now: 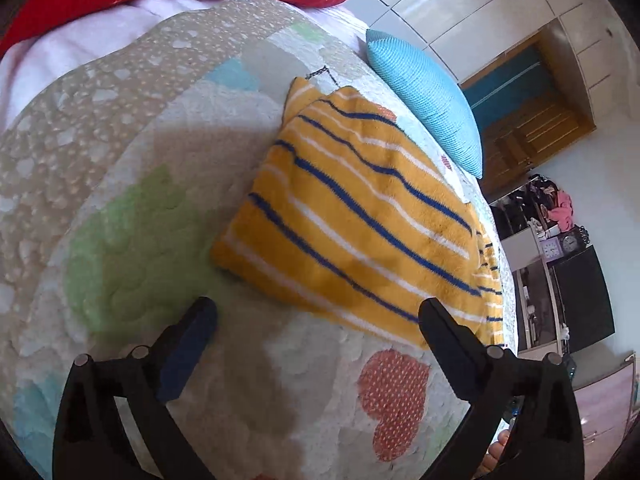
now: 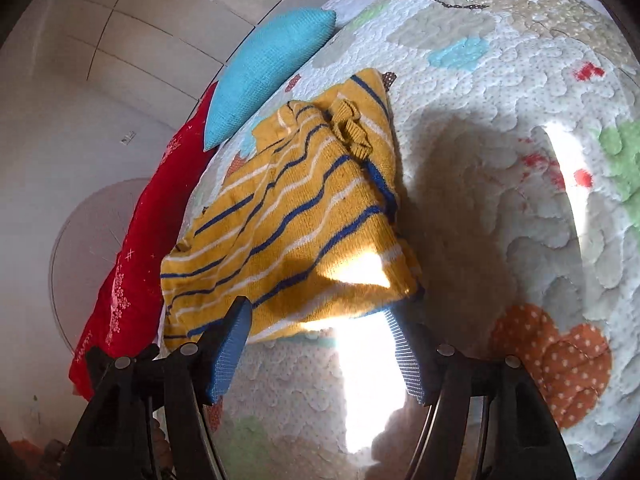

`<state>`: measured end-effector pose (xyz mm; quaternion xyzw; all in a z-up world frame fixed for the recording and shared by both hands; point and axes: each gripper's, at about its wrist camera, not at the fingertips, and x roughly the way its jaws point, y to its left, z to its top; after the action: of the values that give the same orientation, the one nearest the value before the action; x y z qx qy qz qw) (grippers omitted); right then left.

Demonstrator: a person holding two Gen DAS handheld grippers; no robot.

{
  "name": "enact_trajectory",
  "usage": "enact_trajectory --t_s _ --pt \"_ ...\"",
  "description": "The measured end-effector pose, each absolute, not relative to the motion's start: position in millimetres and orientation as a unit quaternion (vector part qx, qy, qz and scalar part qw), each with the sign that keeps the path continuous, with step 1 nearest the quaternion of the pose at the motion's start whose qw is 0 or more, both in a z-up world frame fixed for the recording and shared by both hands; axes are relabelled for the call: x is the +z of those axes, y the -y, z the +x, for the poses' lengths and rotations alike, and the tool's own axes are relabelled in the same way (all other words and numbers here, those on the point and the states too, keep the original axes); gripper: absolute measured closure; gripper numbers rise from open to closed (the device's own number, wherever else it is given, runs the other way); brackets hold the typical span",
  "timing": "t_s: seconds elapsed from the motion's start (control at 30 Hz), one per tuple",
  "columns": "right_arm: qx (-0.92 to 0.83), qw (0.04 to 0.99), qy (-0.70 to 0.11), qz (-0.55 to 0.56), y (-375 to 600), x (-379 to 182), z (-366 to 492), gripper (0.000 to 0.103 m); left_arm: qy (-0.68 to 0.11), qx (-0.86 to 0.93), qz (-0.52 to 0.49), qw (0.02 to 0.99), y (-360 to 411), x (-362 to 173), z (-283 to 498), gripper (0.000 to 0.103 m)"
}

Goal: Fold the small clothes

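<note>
Fingers of both grippers are standing spread wide with nothing between them — the left gripper point(image 1: 316, 320) is hovering just short of the yellow striped sweater's point(image 1: 360, 216) near edge, and the right gripper point(image 2: 322, 332) is hanging at its near hem. The sweater is lying partly folded on the quilted bedspread point(image 1: 132, 184), just beside the blue pillow point(image 1: 428, 100) — probably so each gripper is lining up on an edge for the next fold.

Bright daylight — a blown-out sun patch on the quilt point(image 2: 460, 184), soft shadows, slight blur, strong fisheye bending at edges.
</note>
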<state>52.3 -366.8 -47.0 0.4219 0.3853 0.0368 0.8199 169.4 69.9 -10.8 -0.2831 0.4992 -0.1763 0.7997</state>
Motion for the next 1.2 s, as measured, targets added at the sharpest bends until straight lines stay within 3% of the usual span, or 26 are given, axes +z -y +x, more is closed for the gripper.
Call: enact_trajectory --t_s 0.2,0.23,0.27,0.3,0.33,0.47,0.53,0.73,0.8,0.87,0.93,1.0,1.1,1.2 --pt "0.023 0.82 -0.354 0.449 368.3 -55.9 110.0 0.03 -0.495 -0.167 -0.302 0.797 -48.5 -18.4 223.5 0.001" --pt "0.018 0.821 -0.352 0.449 368.7 -56.2 118.7 0.04 -0.498 -0.162 -0.298 0.798 -44.4 -18.1 229.8 0.001" --pt "0.011 0.819 -0.357 0.448 368.7 -57.0 126.7 0.052 -0.503 -0.156 -0.291 0.799 -40.8 -17.1 234.8 0.007" --pt "0.014 0.81 -0.367 0.457 369.7 -60.3 134.4 0.078 -0.509 -0.145 -0.275 0.803 -37.8 -15.0 237.5 0.045" --pt "0.021 0.796 -0.373 0.476 374.3 -63.9 138.5 0.079 -0.522 -0.145 -0.258 0.8 -34.0 -13.6 239.4 0.071" --pt "0.034 0.796 -0.37 0.478 376.3 -51.2 124.2 0.084 -0.523 -0.152 -0.242 0.803 -42.2 4.3 217.0 0.078" --pt "0.045 0.8 -0.373 0.467 373.7 -40.3 109.1 0.085 -0.523 -0.154 -0.238 0.803 -49.0 15.2 200.2 0.09" --pt "0.063 0.809 -0.378 0.445 370.0 -24.8 50.8 0.084 -0.525 -0.169 -0.267 0.79 -75.2 24.1 142.2 0.089" --pt "0.053 0.809 -0.393 0.433 369.7 -32.1 39.2 0.079 -0.528 -0.156 -0.257 0.794 -78.6 23.1 123.4 0.085" --pt "0.037 0.8 -0.402 0.444 373.1 -44.9 22.9 0.07 -0.526 -0.139 -0.248 0.802 -84.7 25.5 103.0 0.072" --pt "0.034 0.791 -0.394 0.467 379.0 -54.0 3.5 0.068 -0.511 -0.126 -0.25 0.813 -93.0 32.1 81.6 0.045" --pt "0.037 0.79 -0.385 0.475 381.1 -54.5 -12.7 0.066 -0.491 -0.105 -0.247 0.829 -103.2 40.4 60.3 0.033" --pt "0.024 0.808 -0.386 0.444 372.4 -42.0 -31.7 0.056 -0.465 -0.077 -0.233 0.851 -113.2 54.8 33.4 0.026" --pt "0.0 0.834 -0.394 0.385 356.3 -24.2 -45.6 0.054 -0.439 -0.052 -0.208 0.872 -117.2 68.8 14.7 0.019"
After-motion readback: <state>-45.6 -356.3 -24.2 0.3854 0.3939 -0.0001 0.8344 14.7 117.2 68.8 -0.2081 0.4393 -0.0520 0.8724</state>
